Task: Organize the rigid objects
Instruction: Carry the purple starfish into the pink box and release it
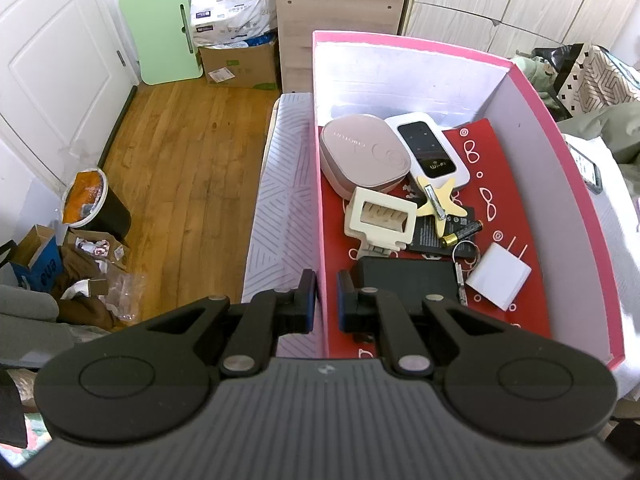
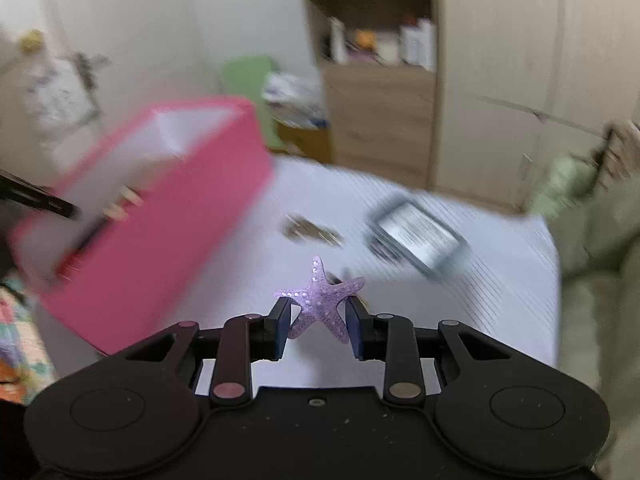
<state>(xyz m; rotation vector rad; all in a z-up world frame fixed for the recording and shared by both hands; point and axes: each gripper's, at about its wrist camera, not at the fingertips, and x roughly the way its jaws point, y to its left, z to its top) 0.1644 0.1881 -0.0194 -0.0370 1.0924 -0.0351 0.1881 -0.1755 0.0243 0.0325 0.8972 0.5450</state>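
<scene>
Steadying the pink box (image 1: 400, 46) on the bed, stiff card wall clenched in the left tool (image 1: 327, 300). Lifting the purple starfish clip (image 2: 322, 304), light, rigid, pinched across its arms by the right tool (image 2: 320, 330).

**Two matte black handheld grippers with blue-padded fingers**

The left gripper (image 1: 326, 300) is built from matte black plastic. Its body carries fine parallel ribs and a small pale emblem at the centre. Round domed housings with an inset circle sit at 9 and 3 o'clock. Angled link arms with triangular cut-outs run forward, fixed by silver pivot pins. The fingers (image 1: 306, 300) are black blocks faced with dark blue pads.

The right gripper (image 2: 318, 332) has the same layout: black discs at 9 and 3 o'clock, metallic pivot pins, blue-faced fingers (image 2: 282, 330). Its body is smooth, dust-speckled, with one small screw at centre.
</scene>
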